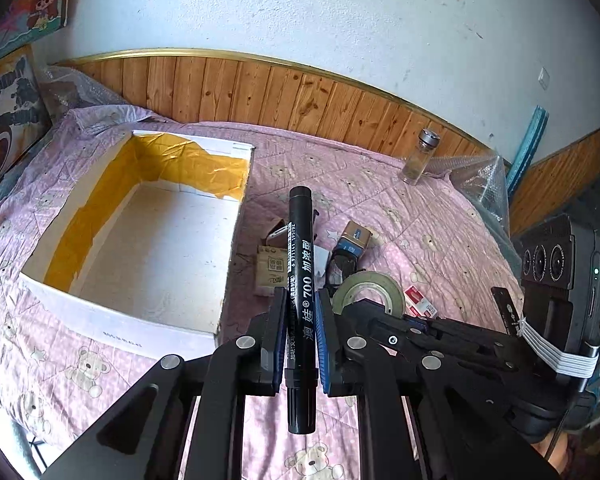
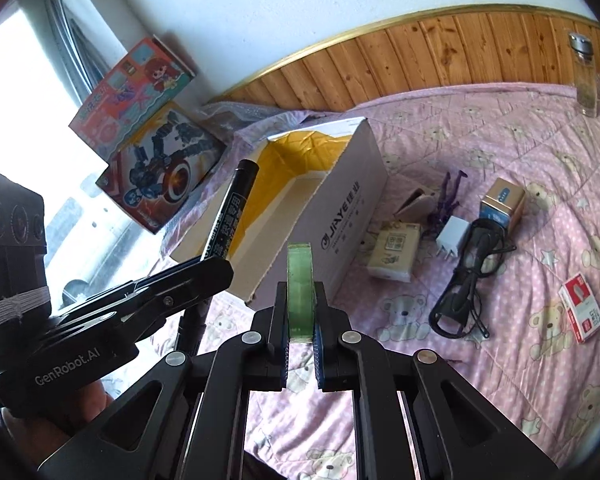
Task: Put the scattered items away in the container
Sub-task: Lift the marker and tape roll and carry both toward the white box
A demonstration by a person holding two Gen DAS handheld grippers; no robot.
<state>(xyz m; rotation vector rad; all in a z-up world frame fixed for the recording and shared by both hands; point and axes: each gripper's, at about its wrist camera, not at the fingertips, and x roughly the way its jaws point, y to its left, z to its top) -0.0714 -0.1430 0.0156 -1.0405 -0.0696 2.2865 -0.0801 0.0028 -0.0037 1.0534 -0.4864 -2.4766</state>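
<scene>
Left of the left gripper's fingers (image 1: 284, 332), on the quilted pink bed cover (image 1: 400, 200), sits the open white cardboard box (image 1: 148, 248), rectangular, its inner walls lined with crinkled yellow tape. The left gripper (image 1: 301, 320) is clamped on a smooth black cylindrical marker (image 1: 300, 280) printed with white characters, held lengthwise between the blue ribbed pads. Just right of it, the right gripper (image 2: 300, 320) pinches a translucent green tape roll (image 2: 299, 288) by its flat sides, the ring standing on edge. Beyond the right fingers (image 2: 279, 316) and to their right lie a small beige carton (image 2: 394, 254), a white plug adapter (image 2: 452, 240), a coiled black cable (image 2: 468, 280), a blue-and-gold box (image 2: 502, 204) and a flat red-and-white packet (image 2: 582, 306), all on the bed cover outside the box. A clear glass bottle (image 2: 586, 80) with a metal cap stands far right near the wood panelling (image 2: 440, 52).
</scene>
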